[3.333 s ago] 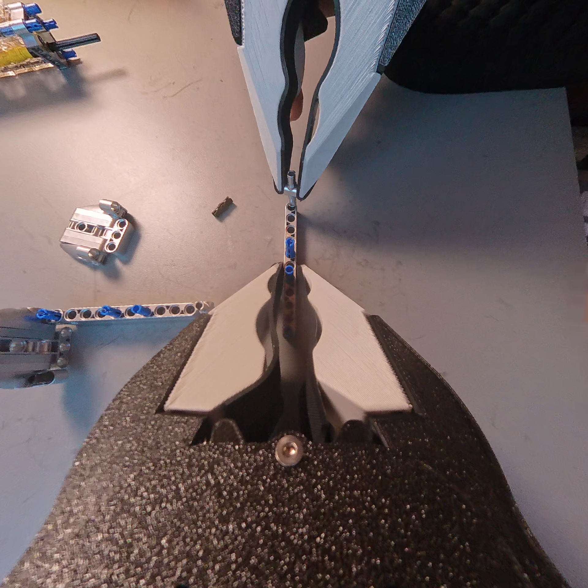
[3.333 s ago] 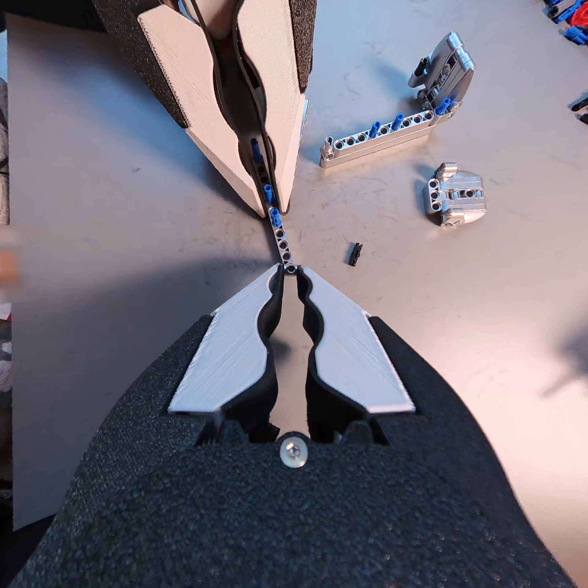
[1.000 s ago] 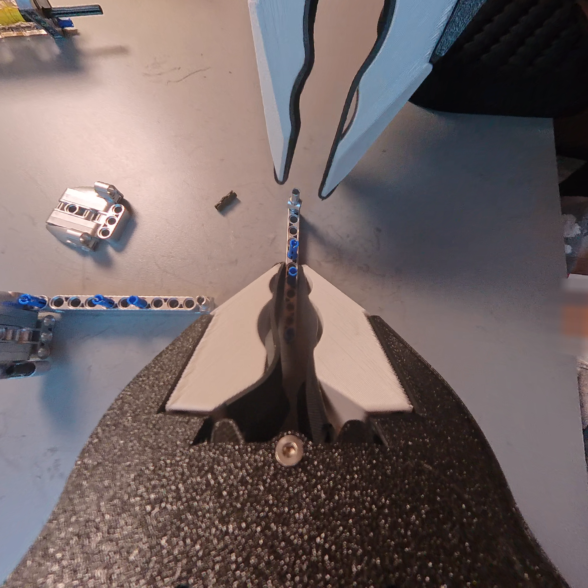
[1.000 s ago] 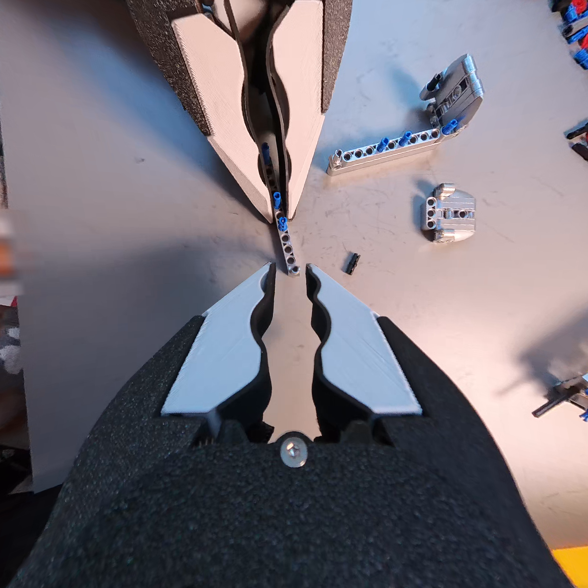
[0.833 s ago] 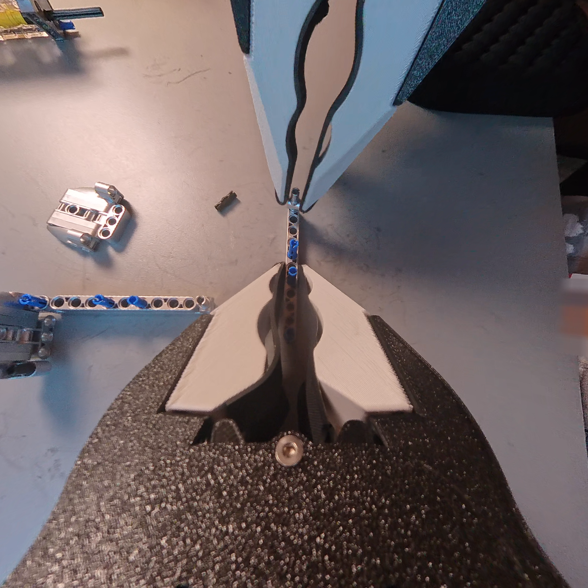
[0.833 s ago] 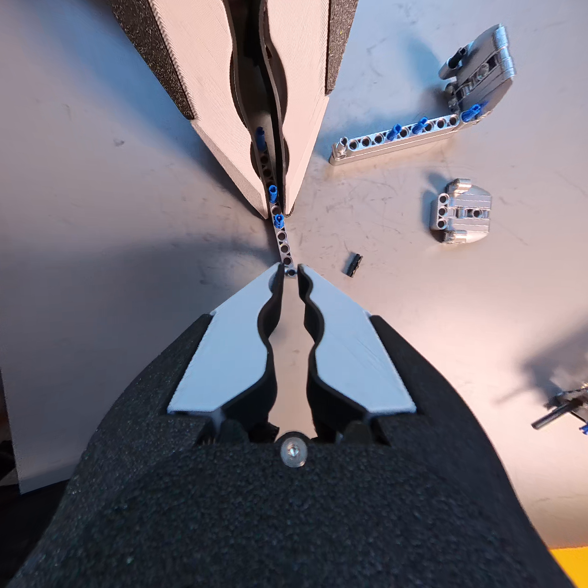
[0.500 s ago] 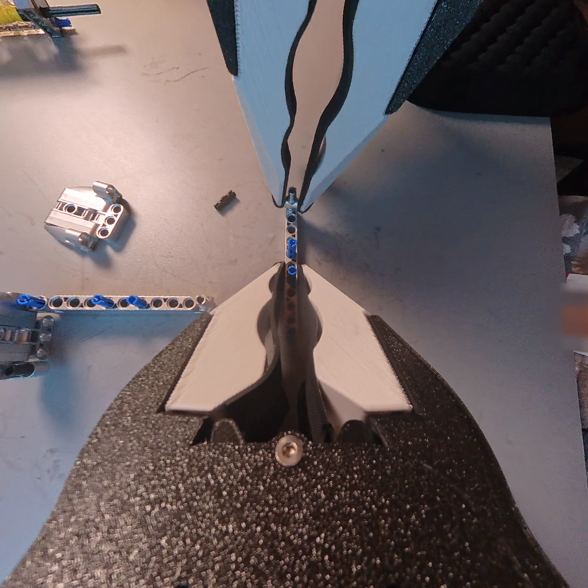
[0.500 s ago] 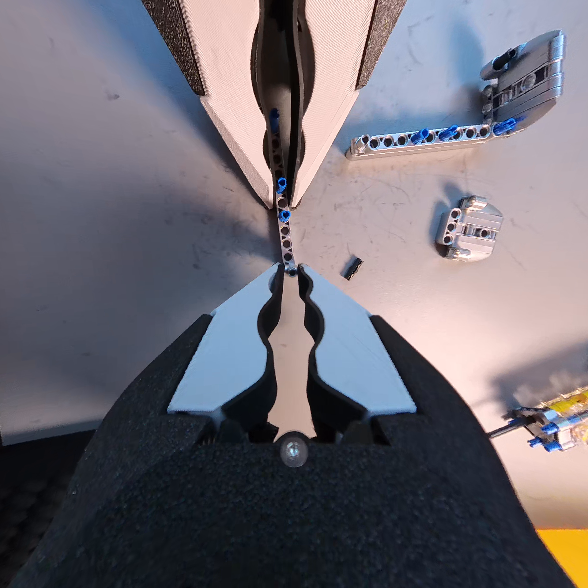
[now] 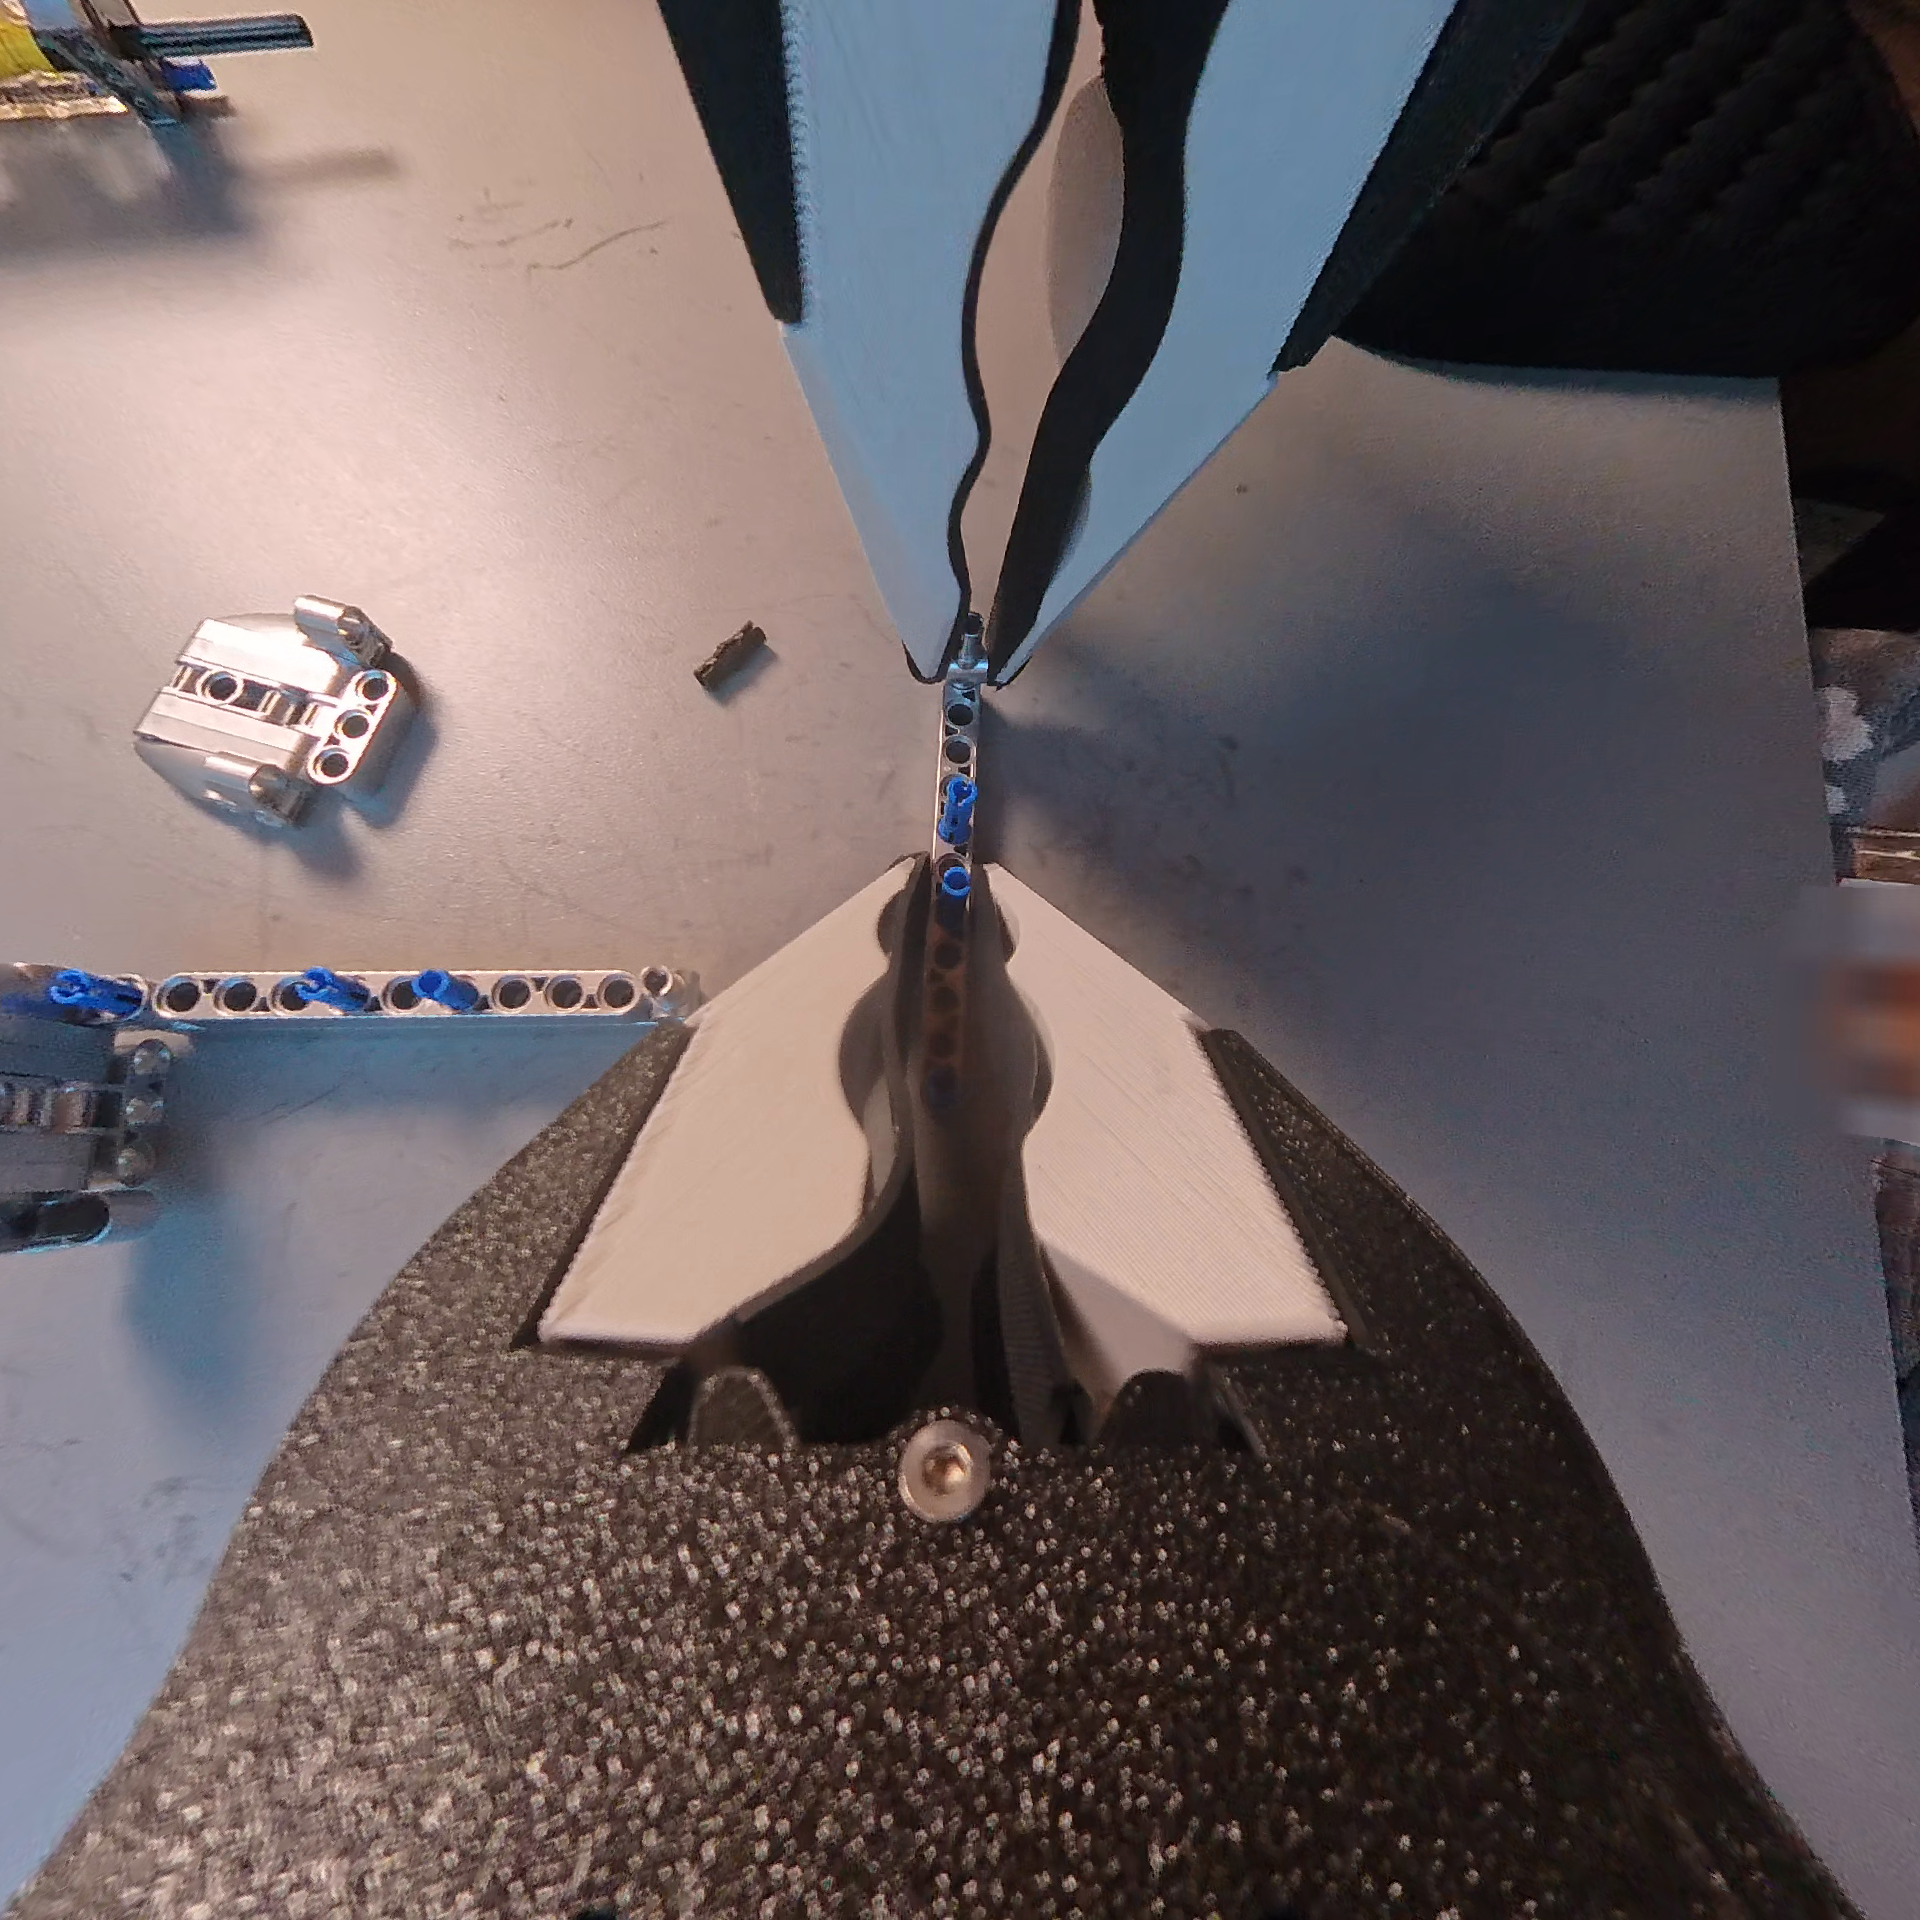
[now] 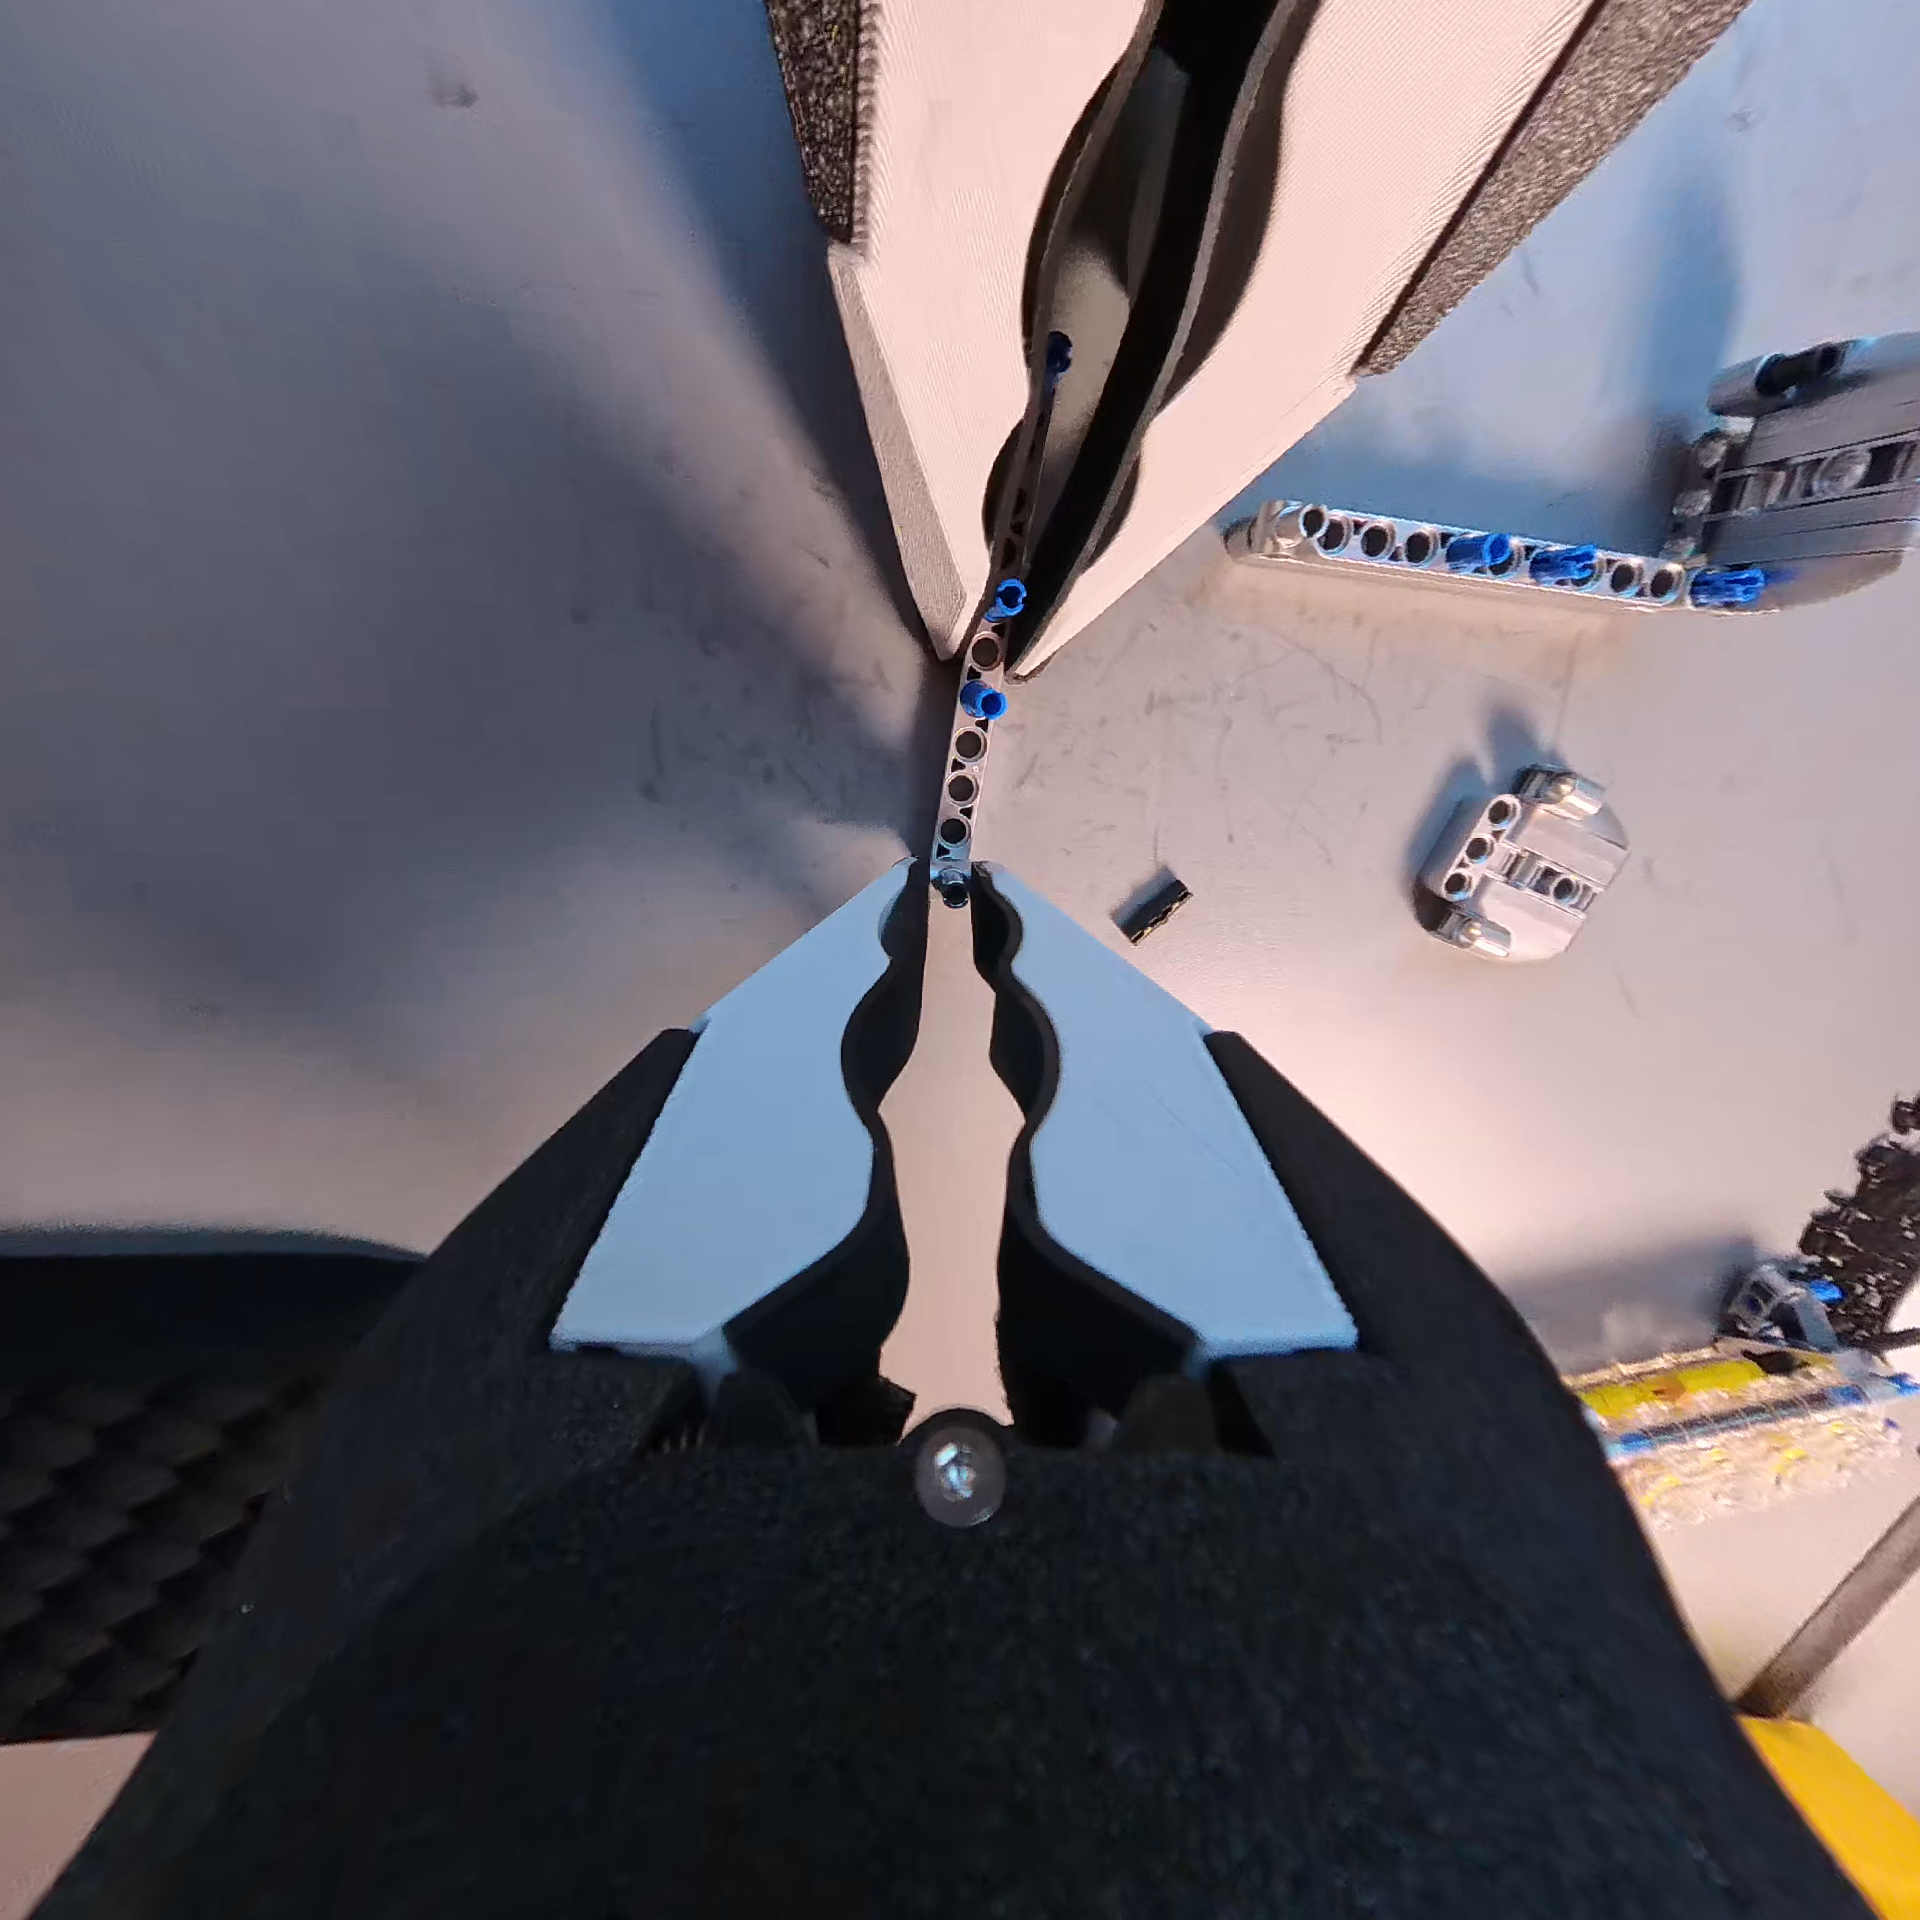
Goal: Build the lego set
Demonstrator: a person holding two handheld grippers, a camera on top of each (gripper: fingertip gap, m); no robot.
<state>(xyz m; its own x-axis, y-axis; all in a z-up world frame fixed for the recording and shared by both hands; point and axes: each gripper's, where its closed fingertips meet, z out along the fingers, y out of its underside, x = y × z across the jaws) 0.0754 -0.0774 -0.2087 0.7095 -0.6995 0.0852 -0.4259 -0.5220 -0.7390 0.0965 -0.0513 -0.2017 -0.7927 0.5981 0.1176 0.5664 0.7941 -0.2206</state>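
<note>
My left gripper [image 9: 954, 868] is shut on a grey perforated beam [image 9: 958, 743] with blue pins, held edge-on above the grey table. The beam sticks out forward from its fingertips. My right gripper [image 9: 966, 665] comes in from the opposite side. It is shut on a small grey pin [image 9: 971, 629] at the beam's far end. In the right wrist view my right gripper [image 10: 951, 878] pinches that pin [image 10: 951, 891] at the tip of the beam [image 10: 966, 774]. The left gripper [image 10: 987, 655] holds the beam's other part.
A second perforated beam [image 9: 416, 992] with blue pins lies at the left, joined to a grey panel [image 9: 62, 1122]. A loose grey panel piece [image 9: 270, 712] and a small black pin [image 9: 730, 655] lie nearby. A partly built model [image 9: 104, 52] is far left. The table edge [image 9: 1808, 727] is at the right. The tips of one gripper are about 4 cm away from the tips of the other. The partly built model [image 9: 104, 52] is about 20 cm from my right fingertips.
A second ago my right gripper was open just off the beam's end; it has shut on the grey pin there and swung round. My left gripper has kept the beam still.
</note>
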